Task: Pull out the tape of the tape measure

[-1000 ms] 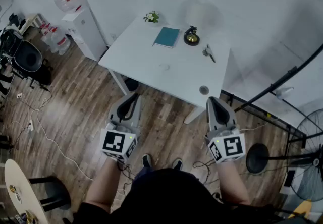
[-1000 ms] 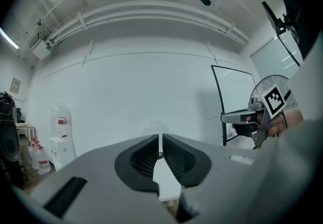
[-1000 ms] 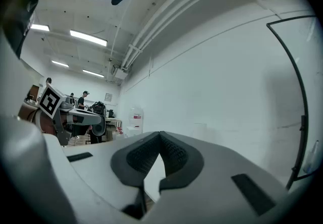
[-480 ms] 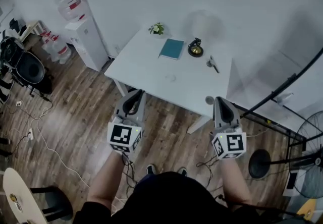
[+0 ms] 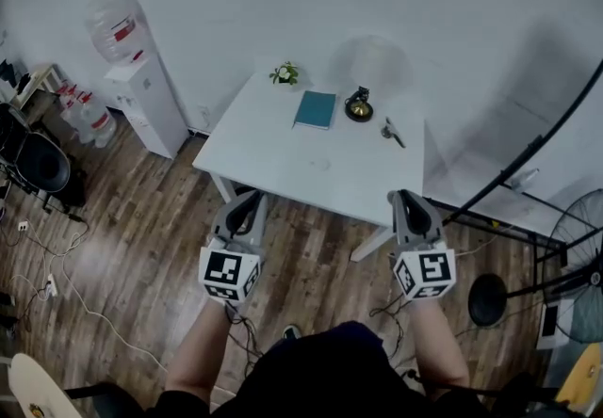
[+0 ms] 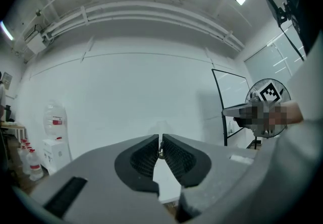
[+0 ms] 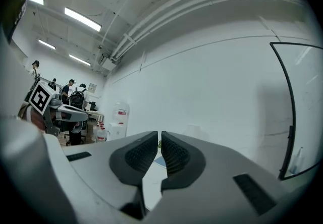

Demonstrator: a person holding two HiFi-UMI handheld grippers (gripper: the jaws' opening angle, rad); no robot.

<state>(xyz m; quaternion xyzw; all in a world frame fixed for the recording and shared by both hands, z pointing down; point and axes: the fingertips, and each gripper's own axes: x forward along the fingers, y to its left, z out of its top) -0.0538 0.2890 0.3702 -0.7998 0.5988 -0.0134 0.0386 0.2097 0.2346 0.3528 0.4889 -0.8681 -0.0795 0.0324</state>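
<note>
Both grippers hover side by side over the wood floor [image 5: 141, 218], short of the near edge of the white table [image 5: 273, 148], arms reaching forward. The left gripper [image 5: 252, 197] points at the table's near left part. In the left gripper view its ribbed pads [image 6: 146, 156] are all but together, just a sliver of light between the tips, and nothing is caught in there. The right gripper [image 5: 405, 195] has its tip up against the table's near right corner as seen from the head. Its jaws are opening, only a narrow slit so far, and they are empty too, with just the table top showing through the gap.

The tape measure [image 5: 358, 105], as far as I can tell, is the dark round thing with the yellow face. It sits on the far side of the table, well apart from both grippers, between a teal book [image 5: 314, 109] on its left and a small metal thing [image 5: 391, 132] on its right. A little plant [image 5: 284, 74] stands at the far left corner. Off to the left, against the wall, stands a water dispenser [image 5: 146, 105].
</note>
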